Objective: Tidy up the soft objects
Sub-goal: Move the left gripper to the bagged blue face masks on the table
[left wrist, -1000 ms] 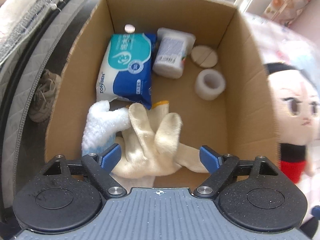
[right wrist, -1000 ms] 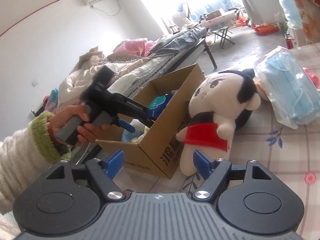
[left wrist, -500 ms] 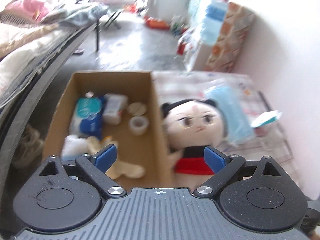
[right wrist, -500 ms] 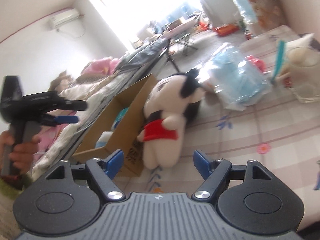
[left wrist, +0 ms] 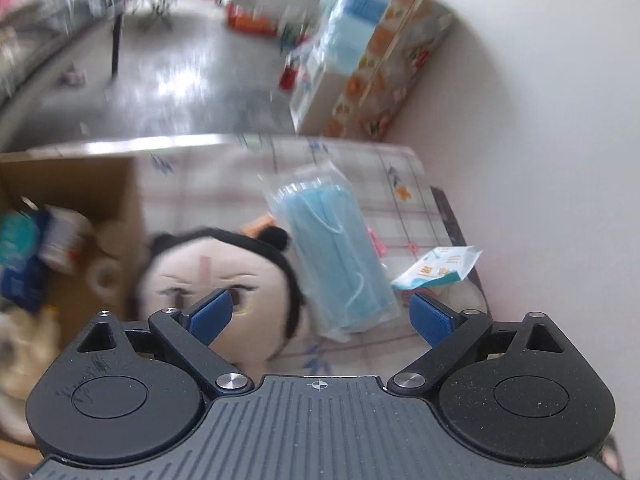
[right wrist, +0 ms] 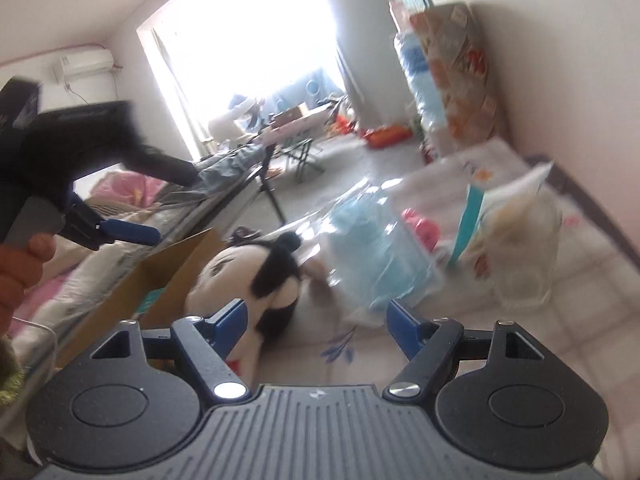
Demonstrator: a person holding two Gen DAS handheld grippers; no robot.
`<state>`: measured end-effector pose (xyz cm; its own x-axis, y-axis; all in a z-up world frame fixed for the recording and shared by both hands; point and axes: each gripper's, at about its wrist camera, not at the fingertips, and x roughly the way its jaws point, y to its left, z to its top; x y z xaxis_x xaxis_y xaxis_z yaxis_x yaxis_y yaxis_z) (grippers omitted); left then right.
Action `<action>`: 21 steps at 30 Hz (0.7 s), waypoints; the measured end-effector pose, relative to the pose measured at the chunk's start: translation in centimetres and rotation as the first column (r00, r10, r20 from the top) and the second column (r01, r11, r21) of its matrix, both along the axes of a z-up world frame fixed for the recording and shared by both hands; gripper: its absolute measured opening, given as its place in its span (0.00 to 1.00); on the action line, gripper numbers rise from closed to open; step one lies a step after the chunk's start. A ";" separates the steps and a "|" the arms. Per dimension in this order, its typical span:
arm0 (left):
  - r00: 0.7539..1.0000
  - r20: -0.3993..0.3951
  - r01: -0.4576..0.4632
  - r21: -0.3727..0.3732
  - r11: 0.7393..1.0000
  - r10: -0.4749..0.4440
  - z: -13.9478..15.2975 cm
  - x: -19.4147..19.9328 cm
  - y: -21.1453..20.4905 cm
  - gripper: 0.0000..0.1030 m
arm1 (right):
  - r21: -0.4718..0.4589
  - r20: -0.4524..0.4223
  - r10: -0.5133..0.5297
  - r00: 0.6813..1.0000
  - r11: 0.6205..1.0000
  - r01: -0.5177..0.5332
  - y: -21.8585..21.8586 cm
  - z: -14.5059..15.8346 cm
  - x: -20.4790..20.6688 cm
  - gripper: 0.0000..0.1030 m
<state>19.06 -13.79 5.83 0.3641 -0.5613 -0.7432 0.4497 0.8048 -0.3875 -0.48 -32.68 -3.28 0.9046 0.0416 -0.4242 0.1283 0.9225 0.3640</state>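
Left gripper (left wrist: 320, 316) at bottom centre of left wrist view, jaws wide, nothing between them. Plush doll (left wrist: 224, 276) lower left of centre, lying against cardboard box (left wrist: 128, 200) at left edge. Pack of blue face masks (left wrist: 336, 256) at centre, just right of doll's head. Small wipes packet (left wrist: 438, 268) right of masks.

Right gripper (right wrist: 316, 320) at bottom centre of right wrist view, jaws wide, empty. Doll, masks blurred beyond it. Person's hand (right wrist: 20, 264) at left edge.
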 end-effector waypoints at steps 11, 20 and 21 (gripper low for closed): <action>0.993 -0.112 -0.020 0.120 0.993 0.033 -5.4 6.3 -10.1 0.89 | -0.199 -0.039 -0.016 0.999 0.980 0.008 -2.5 -0.5 8.5 0.73; 0.973 -0.210 -0.071 0.104 0.992 0.092 -9.0 10.1 -11.9 0.89 | -0.274 -0.154 -0.033 0.988 0.962 -0.011 -4.2 -2.8 16.4 0.71; 0.973 -0.210 -0.074 0.106 0.992 0.095 -9.2 10.4 -11.9 0.89 | -0.278 -0.167 -0.037 0.985 0.960 -0.011 -4.4 -3.0 17.0 0.71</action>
